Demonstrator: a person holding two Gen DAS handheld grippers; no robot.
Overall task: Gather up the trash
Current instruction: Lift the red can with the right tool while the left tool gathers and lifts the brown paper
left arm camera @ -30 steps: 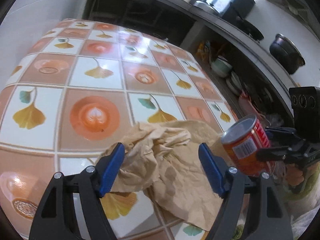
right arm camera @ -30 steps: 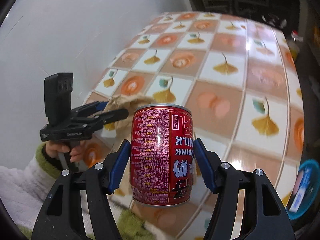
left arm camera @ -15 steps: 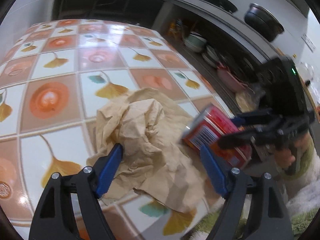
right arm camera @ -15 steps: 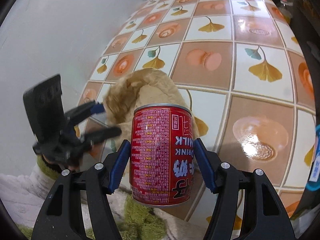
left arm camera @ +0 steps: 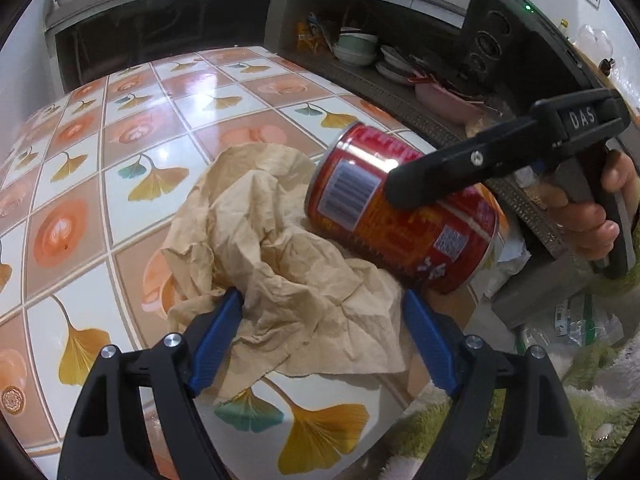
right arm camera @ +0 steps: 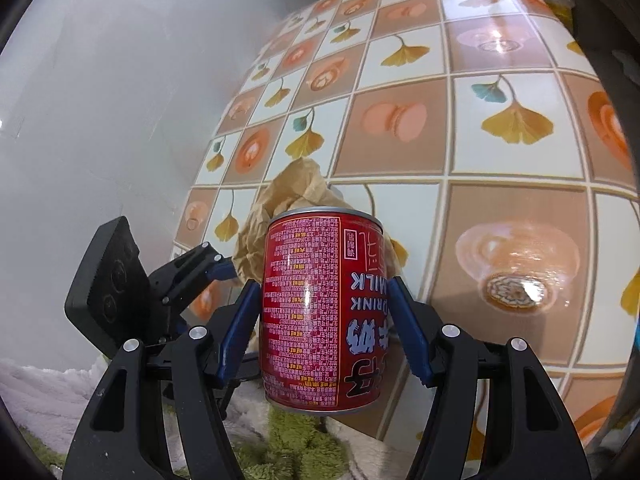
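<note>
A crumpled brown paper bag [left arm camera: 276,264] lies at the near corner of the tiled table [left arm camera: 152,128]. My left gripper [left arm camera: 320,340] is open, its blue fingers either side of the bag's near edge. My right gripper [right arm camera: 322,324] is shut on a red milk drink can [right arm camera: 322,312]. In the left wrist view the can [left arm camera: 400,208] is held tilted just over the bag's right side. The bag also shows behind the can in the right wrist view [right arm camera: 292,200].
The table stands against a white wall [right arm camera: 100,100] on one side. Dark shelves with bowls and dishes [left arm camera: 360,48] run along the other side. A green fuzzy sleeve [right arm camera: 288,440] and plastic wrappers [left arm camera: 576,316] lie below the table corner.
My right gripper has carried the can closer over the paper bag and tilted it. My left gripper has swung round the bag's near edge, still open.
</note>
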